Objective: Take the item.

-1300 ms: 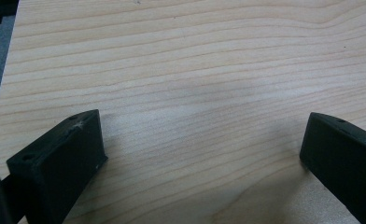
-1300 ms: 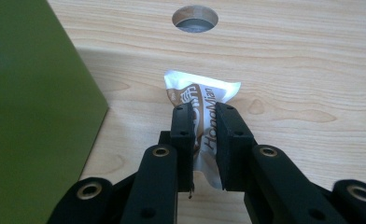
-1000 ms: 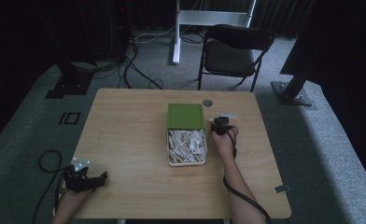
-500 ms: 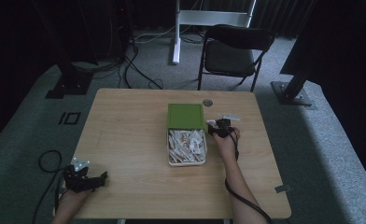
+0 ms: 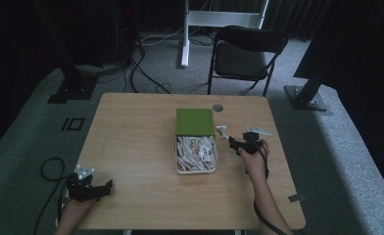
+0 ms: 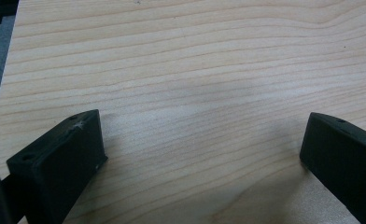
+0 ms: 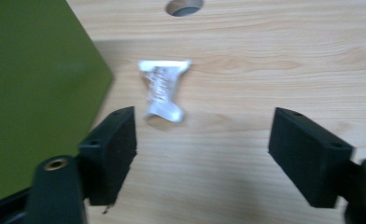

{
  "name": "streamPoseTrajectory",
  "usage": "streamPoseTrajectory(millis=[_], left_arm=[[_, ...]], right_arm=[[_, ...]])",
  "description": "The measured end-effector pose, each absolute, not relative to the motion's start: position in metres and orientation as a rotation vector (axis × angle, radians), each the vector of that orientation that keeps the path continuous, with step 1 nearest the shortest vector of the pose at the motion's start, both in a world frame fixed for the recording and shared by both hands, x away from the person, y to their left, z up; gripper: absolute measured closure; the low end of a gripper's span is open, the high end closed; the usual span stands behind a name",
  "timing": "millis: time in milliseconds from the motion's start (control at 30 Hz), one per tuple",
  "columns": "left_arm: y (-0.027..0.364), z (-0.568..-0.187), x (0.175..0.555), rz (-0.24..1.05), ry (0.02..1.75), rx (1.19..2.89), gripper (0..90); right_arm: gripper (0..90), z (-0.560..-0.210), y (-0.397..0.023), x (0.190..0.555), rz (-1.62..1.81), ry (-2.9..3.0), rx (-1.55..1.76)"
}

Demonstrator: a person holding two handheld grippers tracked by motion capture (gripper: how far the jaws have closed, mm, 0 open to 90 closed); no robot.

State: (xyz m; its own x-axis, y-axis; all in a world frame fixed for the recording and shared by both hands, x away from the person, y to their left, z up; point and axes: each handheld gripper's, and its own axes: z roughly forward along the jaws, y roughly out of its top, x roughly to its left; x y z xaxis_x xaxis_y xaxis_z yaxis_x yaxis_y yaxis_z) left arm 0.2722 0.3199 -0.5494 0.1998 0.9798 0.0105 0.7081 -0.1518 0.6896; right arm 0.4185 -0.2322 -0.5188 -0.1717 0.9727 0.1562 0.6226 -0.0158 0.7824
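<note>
A white box (image 5: 196,154) full of small white packets sits mid-table, its green lid (image 5: 195,121) lying flat behind it. One small white packet (image 5: 223,131) (image 7: 164,90) lies on the wood just right of the lid. My right gripper (image 5: 233,142) (image 7: 202,140) is close behind that packet; its jaws have just been opening and stand wide apart with nothing between them. My left gripper (image 5: 107,186) (image 6: 202,144) rests at the table's front left corner, jaws wide over bare wood.
A round cable hole (image 5: 218,107) (image 7: 184,5) sits in the table behind the lid. A black folding chair (image 5: 246,54) and a white stand (image 5: 187,29) are beyond the far edge. Cables trail over the grey carpet at the left.
The right gripper has let go of the white packet beside the lid and pulled back toward the person, its jaws opening. The left gripper has stayed put.
</note>
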Motion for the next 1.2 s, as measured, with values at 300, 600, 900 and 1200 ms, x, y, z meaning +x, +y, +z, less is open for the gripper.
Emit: streamPoseTrajectory(millis=[300,600,900,1200], left_arm=[[0.32,-0.549,0.272,0.639,1.566,1.929,0.7],[0.32,-0.549,0.272,0.639,1.567,1.928,0.7],[0.32,-0.549,0.272,0.639,1.566,1.929,0.7],[0.32,-0.549,0.272,0.638,1.566,1.933,0.7]], right_arm=[[17.6,-0.521,-0.246,0.397,1.018,1.871,1.635],[17.6,-0.522,-0.263,0.373,1.023,1.822,1.656],[17.6,-0.535,-0.284,0.354,0.964,1.79,1.689],[17.5,-0.544,-0.295,0.335,0.933,1.816,1.7]])
